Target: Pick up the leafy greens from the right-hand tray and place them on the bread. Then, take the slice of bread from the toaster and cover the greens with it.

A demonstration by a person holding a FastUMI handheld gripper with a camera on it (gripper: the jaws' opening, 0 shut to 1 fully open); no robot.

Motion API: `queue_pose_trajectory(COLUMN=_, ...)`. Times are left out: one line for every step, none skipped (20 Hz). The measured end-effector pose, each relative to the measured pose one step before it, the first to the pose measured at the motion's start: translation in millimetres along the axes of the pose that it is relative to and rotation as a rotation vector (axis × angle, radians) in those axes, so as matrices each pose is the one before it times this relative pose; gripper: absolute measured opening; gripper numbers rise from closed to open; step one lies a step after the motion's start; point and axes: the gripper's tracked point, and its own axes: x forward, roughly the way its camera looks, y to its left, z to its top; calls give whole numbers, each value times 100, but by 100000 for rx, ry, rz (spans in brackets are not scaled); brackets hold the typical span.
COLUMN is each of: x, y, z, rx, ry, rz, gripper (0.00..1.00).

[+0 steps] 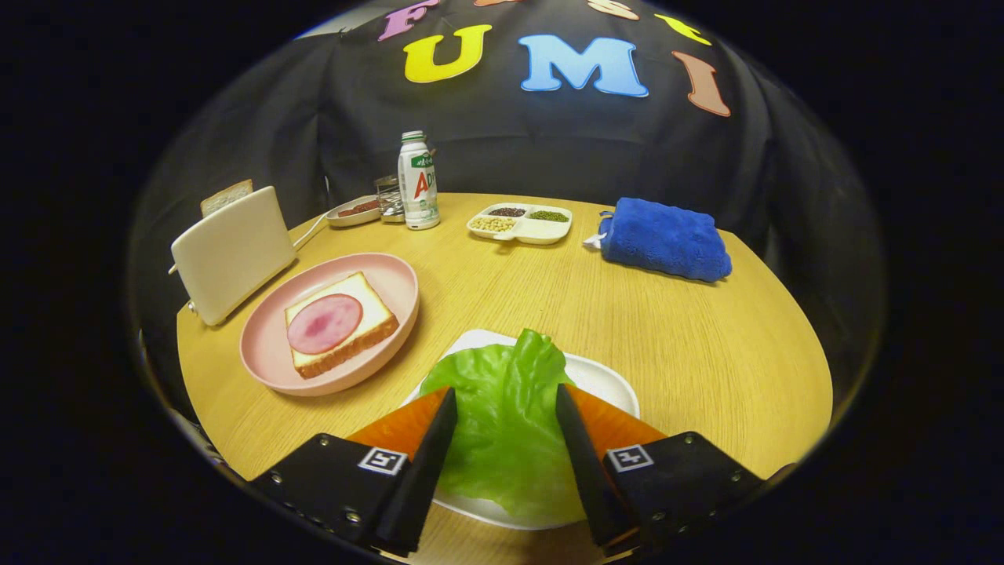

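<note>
— Fingers first: how do they stand?

— Both fingers of my gripper (506, 408) are spread apart, one on each side of the crinkled green lettuce leaf (506, 416). Whether their inner faces touch the leaf I cannot tell; I see no squeeze on it, so I call them open around it.

— Where does the leaf lie?

— On the flat white oval tray (608, 380) at the near edge of the round wooden table (627, 314), with the leaf's far tip reaching past the fingertips.

— And the bread?

— A square slice of toasted bread (341, 322) with a round pink slice of ham (324, 323) on top lies in the shallow pink plate (271, 353), to the left of the tray and just beyond my left finger. The plate sits close to the tray; I cannot tell if the rims touch.

— The toaster?

— A cream-white boxy toaster (233, 253) stands at the table's left edge, just beside the pink plate, with a second bread slice (226, 196) sticking up out of its slot.

— Anything else on the table?

— Along the far edge I see a white plastic bottle with a green cap (418, 182), a small dish (353, 211) beside it, a white divided tray holding beans and seeds (521, 222), and a folded blue plush towel (665, 239) toward the far right.
</note>
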Motion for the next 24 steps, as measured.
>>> queue_pose_trajectory(x=53, y=754, z=163, rx=964, ry=-548, rz=2992, gripper=76)
queue_pose_trajectory(x=10, y=72, z=-180, rx=2583, ry=1088, rz=-986, gripper=51)
queue_pose_trajectory(x=-130, y=-125, z=26, rx=587, ry=1146, rz=-1166, gripper=26)
queue_pose_trajectory(x=-131, y=47, z=-110, rx=1073, ry=1412, rz=-862, gripper=27)
queue_pose_trajectory(x=50, y=195, z=331, rx=-316, ry=-1301, rz=-135, gripper=26)
queue_pose_trajectory(x=-106, y=-99, z=129, rx=2917, ry=-1531, rz=-815, gripper=26)
queue_pose_trajectory(x=529, y=-43, z=20, rx=1320, ry=-776, rz=83, gripper=1)
queue_pose_trajectory(x=-555, y=96, z=169, rx=815, ry=-1213, rz=184, gripper=1)
queue_pose_trajectory(x=162, y=-175, z=130, rx=1046, ry=-1001, rz=222, gripper=1)
queue_pose_trajectory(x=-228, y=-55, z=300, rx=1255, ry=-964, rz=82, gripper=1)
queue_pose_trajectory(x=-198, y=-3, z=346, rx=713, ry=-1484, rz=-45, gripper=1)
queue_pose_trajectory(x=-397, y=168, z=558, rx=594, ry=-1357, rz=235, gripper=1)
queue_pose_trajectory(x=83, y=206, z=309, rx=91, ry=-1332, rz=196, gripper=1)
queue_pose_trajectory(x=-230, y=306, z=592, rx=-123, ry=-1607, rz=266, gripper=1)
queue_pose_trajectory(x=-243, y=357, z=471, rx=-513, ry=-1645, rz=325, gripper=1)
queue_pose_trajectory(x=-297, y=445, z=609, rx=-833, ry=-1870, rz=448, gripper=1)
queue_pose_trajectory(x=-297, y=488, z=616, rx=-1063, ry=-1983, rz=287, gripper=1)
queue_pose_trajectory(x=-217, y=586, z=778, rx=-1156, ry=-2302, rz=468, gripper=0)
queue_pose_trajectory(x=-125, y=711, z=688, rx=-1416, ry=-2073, rz=646, gripper=0)
queue_pose_trajectory(x=-168, y=642, z=721, rx=-1626, ry=-1741, rz=745, gripper=0)
queue_pose_trajectory(x=-204, y=848, z=712, rx=-1489, ry=-1986, rz=997, gripper=1)
queue_pose_trajectory(x=-95, y=879, z=763, rx=-996, ry=-2102, rz=1178, gripper=1)
queue_pose_trajectory(x=-59, y=1084, z=604, rx=-634, ry=-1628, rz=1926, gripper=1)
queue_pose_trajectory(x=-7, y=1213, z=512, rx=178, ry=-1100, rz=2550, gripper=1)
